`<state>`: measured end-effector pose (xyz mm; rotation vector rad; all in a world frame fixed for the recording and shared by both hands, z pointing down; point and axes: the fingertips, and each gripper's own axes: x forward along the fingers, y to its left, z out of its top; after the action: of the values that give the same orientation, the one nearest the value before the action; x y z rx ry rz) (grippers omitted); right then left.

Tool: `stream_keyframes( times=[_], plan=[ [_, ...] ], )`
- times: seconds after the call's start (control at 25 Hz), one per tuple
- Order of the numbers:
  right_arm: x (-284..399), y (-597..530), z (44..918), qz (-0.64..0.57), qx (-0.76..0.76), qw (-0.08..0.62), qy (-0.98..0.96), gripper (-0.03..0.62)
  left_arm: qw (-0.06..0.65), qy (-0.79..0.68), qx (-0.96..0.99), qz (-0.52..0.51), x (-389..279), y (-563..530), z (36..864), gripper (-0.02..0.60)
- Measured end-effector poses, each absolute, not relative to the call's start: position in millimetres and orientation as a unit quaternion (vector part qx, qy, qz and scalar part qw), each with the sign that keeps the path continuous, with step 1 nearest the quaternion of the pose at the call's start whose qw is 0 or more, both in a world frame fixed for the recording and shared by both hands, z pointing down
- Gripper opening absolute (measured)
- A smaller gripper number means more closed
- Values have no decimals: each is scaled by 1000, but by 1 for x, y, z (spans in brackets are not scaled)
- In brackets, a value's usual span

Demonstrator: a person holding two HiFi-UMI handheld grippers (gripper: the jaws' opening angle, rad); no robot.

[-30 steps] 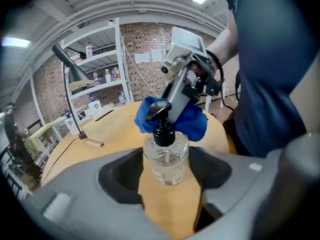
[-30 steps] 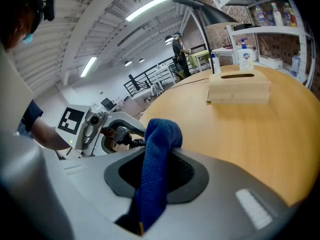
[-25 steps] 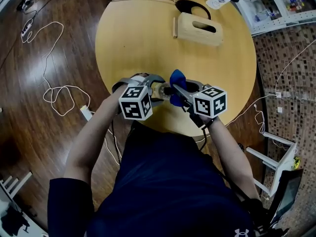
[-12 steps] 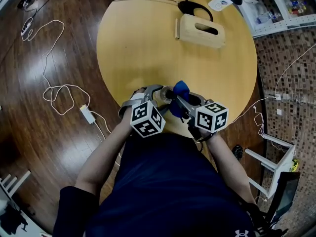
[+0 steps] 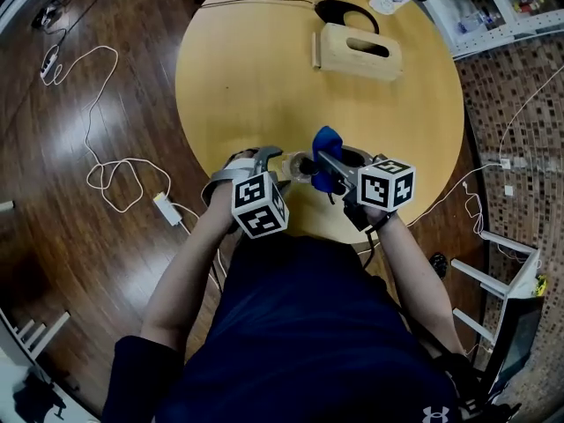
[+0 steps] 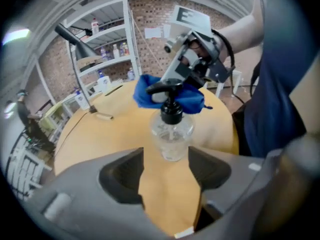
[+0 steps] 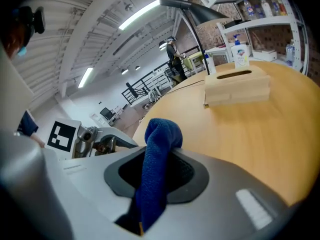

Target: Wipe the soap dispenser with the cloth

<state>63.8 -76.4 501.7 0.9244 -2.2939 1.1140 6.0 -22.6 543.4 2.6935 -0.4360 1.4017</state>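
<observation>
From my head the soap dispenser [image 6: 172, 131], at the counter's [image 5: 264, 77] near edge, is mostly hidden behind my left hand-held gripper [image 5: 273, 157] and right hand-held gripper [image 5: 322, 159]. I count one dispenser, one blue cloth [image 7: 155, 154] and one wooden box [image 5: 357, 53] towards the far edge. The right hand-held gripper pinches the cloth, which lies on the pump head. The left one is spread, its jaws having just closed a little, the dispenser's base between their tips with neither pad on it
</observation>
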Motion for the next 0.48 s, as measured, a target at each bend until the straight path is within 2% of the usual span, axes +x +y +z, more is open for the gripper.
stream_keyframes(
  times=[0.08,0.2,0.28,0.48],
  plan=[
    [79,-76,503,393,362,216,-817,92,70,-205,864,454,-19,-27,530,258],
    [112,-69,514,405,399,225,-791,92,176,-246,895,329,-18,-31,482,238],
    [126,-59,522,415,407,228,-781,92,220,-242,909,258,-4,-33,457,241],
    [129,-38,520,415,409,207,-786,94,192,-237,906,294,21,-31,479,243]
  ],
)
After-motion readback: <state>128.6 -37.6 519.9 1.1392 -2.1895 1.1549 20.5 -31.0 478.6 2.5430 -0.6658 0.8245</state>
